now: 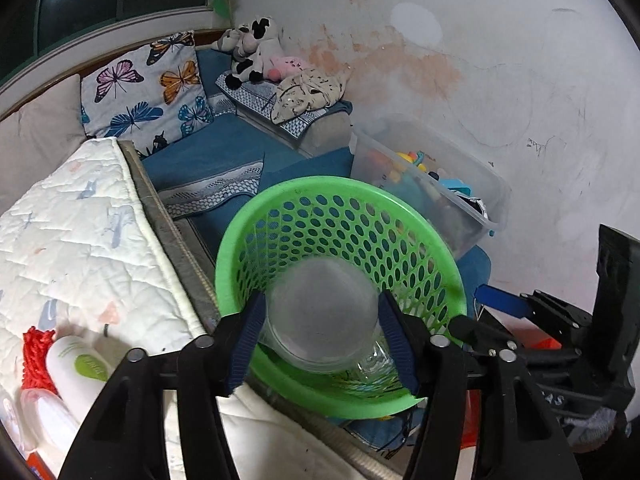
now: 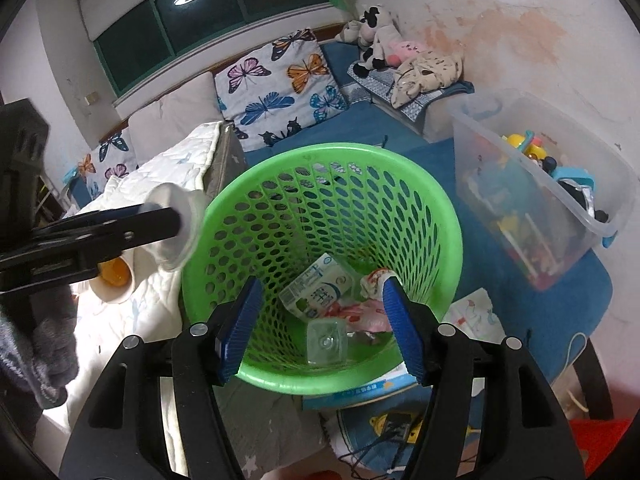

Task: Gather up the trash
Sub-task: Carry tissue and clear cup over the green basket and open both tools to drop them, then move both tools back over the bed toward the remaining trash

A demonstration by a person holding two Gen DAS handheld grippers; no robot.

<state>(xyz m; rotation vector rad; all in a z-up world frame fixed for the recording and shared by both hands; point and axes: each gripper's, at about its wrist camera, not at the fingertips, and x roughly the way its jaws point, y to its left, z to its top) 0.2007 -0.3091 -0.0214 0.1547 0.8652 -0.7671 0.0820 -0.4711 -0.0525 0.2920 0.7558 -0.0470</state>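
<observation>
A green perforated trash basket (image 1: 420,232) stands beside the bed; it also shows in the right wrist view (image 2: 400,184). My left gripper (image 1: 322,340) is shut on a clear plastic cup (image 1: 320,312), held over the basket's near rim; from the right wrist view the cup (image 2: 176,224) hangs at the basket's left rim. My right gripper (image 2: 320,320) is open and empty above the basket. Inside lie a milk carton (image 2: 316,288), a clear plastic bottle (image 2: 326,342) and crumpled wrappers (image 2: 368,304).
A bed with a white quilt (image 1: 80,240) is on the left, with a white-green bottle (image 1: 80,368) and an orange cup (image 2: 114,272) on it. A clear toy bin (image 2: 540,192) stands to the right. Butterfly pillows (image 2: 280,84) and plush toys (image 2: 380,40) lie behind.
</observation>
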